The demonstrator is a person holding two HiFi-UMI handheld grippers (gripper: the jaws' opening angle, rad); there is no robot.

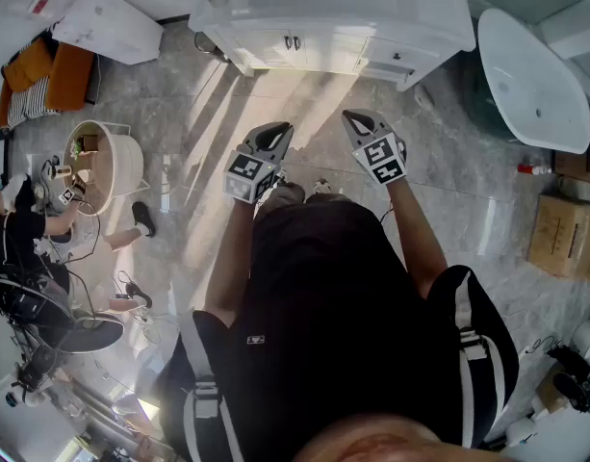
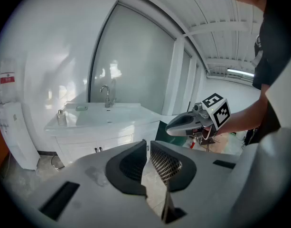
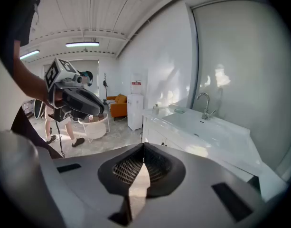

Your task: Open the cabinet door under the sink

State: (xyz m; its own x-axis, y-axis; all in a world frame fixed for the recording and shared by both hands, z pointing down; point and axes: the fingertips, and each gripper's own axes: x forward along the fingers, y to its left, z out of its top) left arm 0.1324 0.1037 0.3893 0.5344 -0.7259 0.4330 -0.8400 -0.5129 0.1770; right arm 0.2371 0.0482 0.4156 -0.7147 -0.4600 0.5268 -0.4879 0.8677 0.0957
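Note:
The white vanity cabinet (image 1: 275, 48) stands against the wall ahead, its two doors shut with a pair of small dark handles (image 1: 292, 41) at their meeting edge. In the left gripper view the doors (image 2: 88, 148) sit below the sink basin (image 2: 100, 115) and faucet (image 2: 106, 96). My left gripper (image 1: 275, 131) and right gripper (image 1: 360, 121) hang side by side over the floor, well short of the cabinet. Both are shut and hold nothing. The left gripper (image 2: 148, 142) points at the cabinet's right part; the right gripper (image 3: 144, 145) points past its left end.
A white bathtub (image 1: 535, 75) lies at the right, with a cardboard box (image 1: 564, 234) below it. A round side table (image 1: 107, 166), an orange sofa (image 1: 44, 80) and a seated person (image 1: 25, 229) are at the left. A soap bottle (image 2: 61, 117) stands on the counter.

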